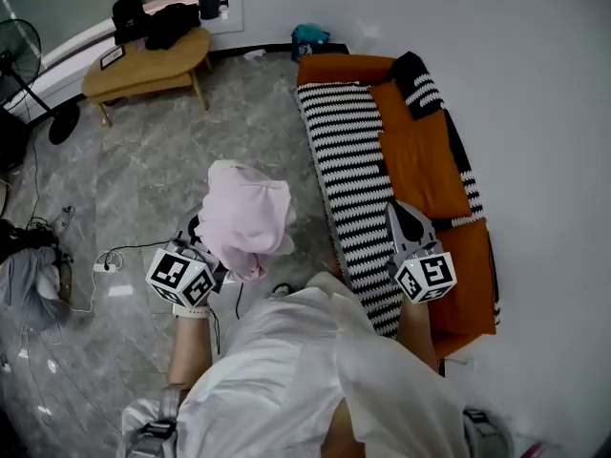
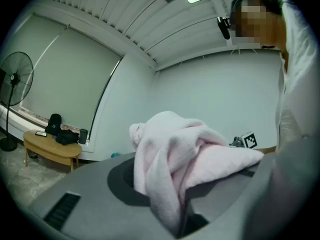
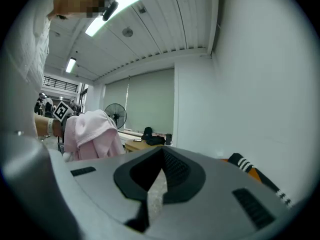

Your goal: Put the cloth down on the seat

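cloth: pink, bunched, held over the floor off the left edge of the sofa seat; no clear long axis, folds hanging down.
left claw: clamped on the cloth.
right claw: closed, empty, over the seat.

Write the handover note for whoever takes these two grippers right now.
Left gripper: shut on the pink cloth, which is bunched and held up over the floor, just left of the sofa.
Right gripper: shut and empty, over the sofa's striped seat.
Done: the cloth is in hand and close to the sofa.
Left to do: bring the cloth over the seat, lower it onto the striped cover and open the left jaws.
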### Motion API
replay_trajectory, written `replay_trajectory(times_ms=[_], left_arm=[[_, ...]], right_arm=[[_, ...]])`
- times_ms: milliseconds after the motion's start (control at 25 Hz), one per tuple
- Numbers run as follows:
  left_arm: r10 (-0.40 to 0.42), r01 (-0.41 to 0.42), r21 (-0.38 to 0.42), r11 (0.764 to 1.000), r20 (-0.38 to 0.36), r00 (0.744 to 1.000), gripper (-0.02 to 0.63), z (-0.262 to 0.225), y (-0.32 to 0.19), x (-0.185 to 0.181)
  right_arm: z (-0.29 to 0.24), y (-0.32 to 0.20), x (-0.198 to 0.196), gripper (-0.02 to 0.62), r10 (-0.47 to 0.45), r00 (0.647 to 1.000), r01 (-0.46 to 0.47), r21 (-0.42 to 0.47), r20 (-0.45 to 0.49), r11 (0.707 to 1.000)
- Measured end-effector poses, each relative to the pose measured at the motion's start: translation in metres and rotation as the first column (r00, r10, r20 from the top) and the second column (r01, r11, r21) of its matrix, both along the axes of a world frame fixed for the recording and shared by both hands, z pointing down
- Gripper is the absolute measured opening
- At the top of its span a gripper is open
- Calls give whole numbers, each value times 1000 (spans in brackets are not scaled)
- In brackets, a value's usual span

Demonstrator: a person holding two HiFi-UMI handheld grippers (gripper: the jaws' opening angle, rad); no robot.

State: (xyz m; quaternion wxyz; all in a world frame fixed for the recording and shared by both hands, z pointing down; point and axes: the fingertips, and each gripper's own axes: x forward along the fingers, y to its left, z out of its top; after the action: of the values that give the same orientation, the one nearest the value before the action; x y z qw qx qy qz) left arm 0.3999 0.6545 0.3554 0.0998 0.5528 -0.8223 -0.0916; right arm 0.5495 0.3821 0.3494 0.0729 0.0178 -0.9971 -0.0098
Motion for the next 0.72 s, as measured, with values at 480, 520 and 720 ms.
replay_trajectory(times_ms=[480,520,720], left_arm=[[16,-16,-3,1000,-61,998,137,15,-85,-52],[16,-16,-4,1000,-67,998,137,13,-96,-59],[33,-34,-24,999,-46,998,137,-3,-159,-94]], right_arm=[[33,-89,-53,9,28,1000,-28,-116,-3,993],[33,-100,-62,9,25,1000,-25,-124,0,992],[27,-162,-103,9,12,1000,-10,-131,19,991]])
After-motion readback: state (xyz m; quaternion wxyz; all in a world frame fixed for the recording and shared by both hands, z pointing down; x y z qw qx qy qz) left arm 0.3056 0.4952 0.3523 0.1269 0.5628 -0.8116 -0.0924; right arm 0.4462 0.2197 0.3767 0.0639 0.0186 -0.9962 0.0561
